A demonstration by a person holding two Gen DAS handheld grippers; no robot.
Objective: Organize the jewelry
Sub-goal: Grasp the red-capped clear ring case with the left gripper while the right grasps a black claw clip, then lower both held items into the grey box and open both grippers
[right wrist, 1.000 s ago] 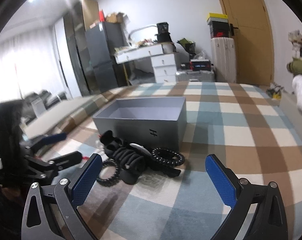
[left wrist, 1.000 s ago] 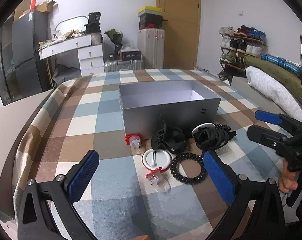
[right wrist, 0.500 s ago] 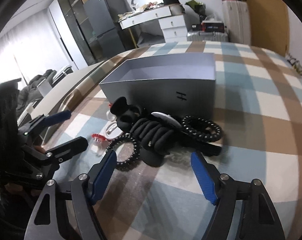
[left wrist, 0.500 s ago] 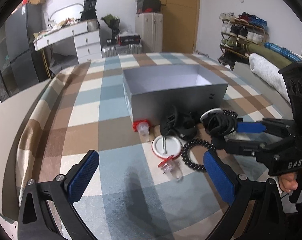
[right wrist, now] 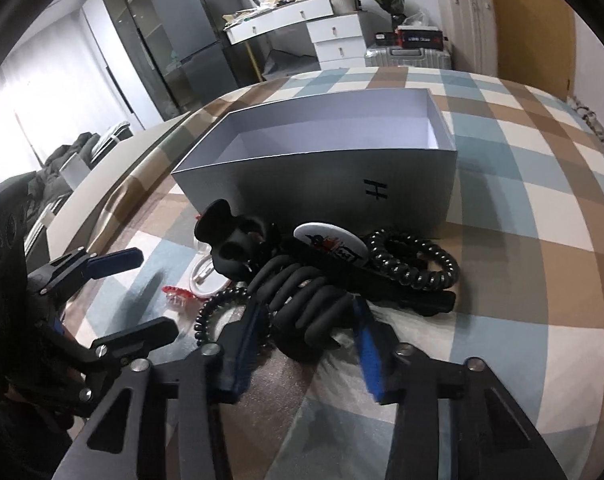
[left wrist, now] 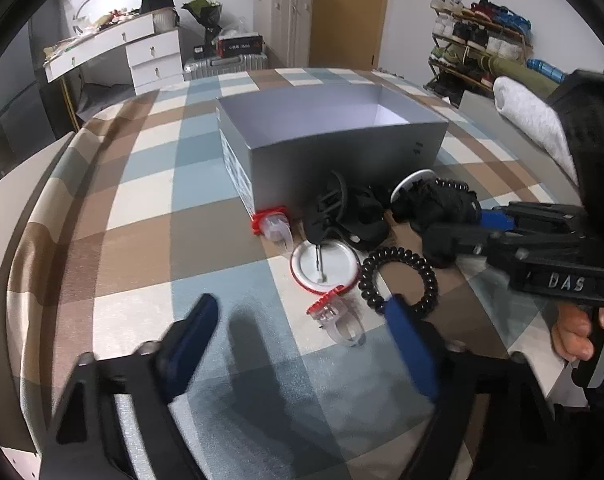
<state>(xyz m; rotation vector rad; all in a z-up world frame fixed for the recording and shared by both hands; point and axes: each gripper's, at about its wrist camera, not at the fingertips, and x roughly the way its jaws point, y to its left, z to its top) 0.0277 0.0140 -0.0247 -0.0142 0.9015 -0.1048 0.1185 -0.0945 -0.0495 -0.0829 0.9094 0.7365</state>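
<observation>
The black claw clip (right wrist: 305, 308) sits at the front of the pile, just in front of the grey box (right wrist: 321, 184), tangled up with a black spiral hair tie (right wrist: 413, 260) and a button badge (right wrist: 325, 246). Our right gripper (right wrist: 305, 344) has its blue pads either side of the clip, narrowed but, as far as we can tell, not pinching yet. Our left gripper (left wrist: 302, 344) is wide and holding nothing, over the clear ring with the red top (left wrist: 335, 318). Honestly the worry is the tangle: if we close on just one prong, the clip could twist out, or drag the spiral tie and badge along and scatter stuff across the checked cloth (right wrist: 541, 280).
</observation>
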